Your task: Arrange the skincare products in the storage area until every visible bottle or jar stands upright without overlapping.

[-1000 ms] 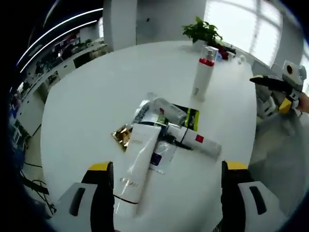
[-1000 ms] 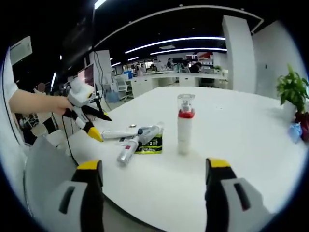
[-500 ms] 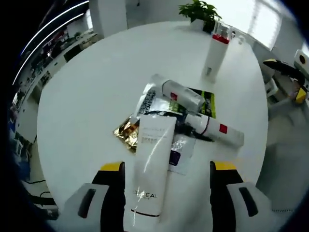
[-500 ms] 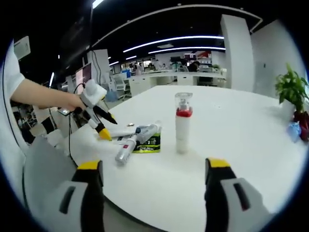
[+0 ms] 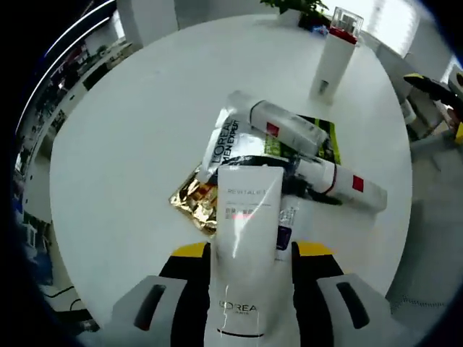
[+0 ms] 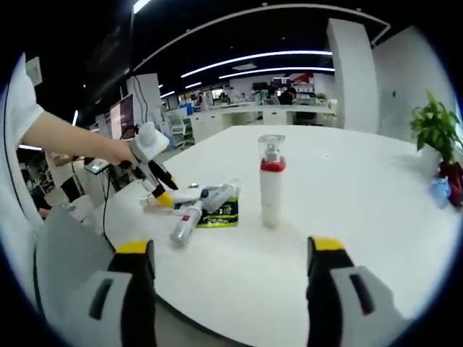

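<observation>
The white tube lies flat between the left gripper jaws, its length pointing away, gripped; the right gripper hangs open over the round white tabletop in an office.

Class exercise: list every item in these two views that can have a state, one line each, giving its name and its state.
L'Oreal tube: lying flat, between the left gripper's jaws
Red-collared pump bottle: standing upright, apart from the pile
Two white bottles: lying on their sides
Gold sachet: flat, partly under the tube
Left gripper: closed around the tube
Right gripper: open, empty
</observation>
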{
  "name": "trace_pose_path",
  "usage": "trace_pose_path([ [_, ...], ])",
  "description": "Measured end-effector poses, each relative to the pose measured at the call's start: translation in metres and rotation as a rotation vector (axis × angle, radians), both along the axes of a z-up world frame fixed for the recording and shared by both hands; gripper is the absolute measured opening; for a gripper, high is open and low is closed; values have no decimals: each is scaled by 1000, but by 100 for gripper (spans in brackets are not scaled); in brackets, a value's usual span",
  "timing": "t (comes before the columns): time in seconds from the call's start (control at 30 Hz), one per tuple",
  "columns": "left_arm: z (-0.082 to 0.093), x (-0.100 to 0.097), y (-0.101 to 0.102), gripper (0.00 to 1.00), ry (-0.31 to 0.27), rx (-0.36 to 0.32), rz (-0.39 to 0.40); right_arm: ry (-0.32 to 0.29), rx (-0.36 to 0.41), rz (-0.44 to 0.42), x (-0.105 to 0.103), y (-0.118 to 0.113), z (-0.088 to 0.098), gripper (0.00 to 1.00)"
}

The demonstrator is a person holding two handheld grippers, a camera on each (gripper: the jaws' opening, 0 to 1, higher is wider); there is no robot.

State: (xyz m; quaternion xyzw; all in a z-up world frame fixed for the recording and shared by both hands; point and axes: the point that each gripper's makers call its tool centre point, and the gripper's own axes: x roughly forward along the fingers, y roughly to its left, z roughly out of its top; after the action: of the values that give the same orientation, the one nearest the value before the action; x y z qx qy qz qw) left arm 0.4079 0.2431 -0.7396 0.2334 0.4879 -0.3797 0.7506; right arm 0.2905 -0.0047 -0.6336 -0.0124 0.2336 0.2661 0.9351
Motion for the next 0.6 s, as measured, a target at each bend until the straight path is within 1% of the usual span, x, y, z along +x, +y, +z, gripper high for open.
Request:
trace_pose_path([
  [0.1, -3, 0, 1, 34, 9, 11, -10, 4, -1, -1, 0, 0, -1, 87],
  [0.13, -4, 1, 3, 32, 3, 27, -21, 5, 0, -2, 1, 0, -1, 87],
  [0.17, -5, 2, 6, 32, -5, 45, -36, 5, 0, -2, 1, 0, -1, 87],
  [0.23, -5, 1, 4, 31, 11, 28, -24, 9, -1, -1, 0, 0, -2, 87],
  [0.4, -6, 1, 5, 31, 10, 28, -32, 13, -3, 5, 1, 2, -3, 87],
  [0.5, -6, 0, 4, 31, -7, 28, -53, 14, -2, 10, 0, 2, -3, 86],
  [0.6, -6, 2, 5, 31, -18, 19, -37, 14, -1, 16, 0, 4, -3, 85],
])
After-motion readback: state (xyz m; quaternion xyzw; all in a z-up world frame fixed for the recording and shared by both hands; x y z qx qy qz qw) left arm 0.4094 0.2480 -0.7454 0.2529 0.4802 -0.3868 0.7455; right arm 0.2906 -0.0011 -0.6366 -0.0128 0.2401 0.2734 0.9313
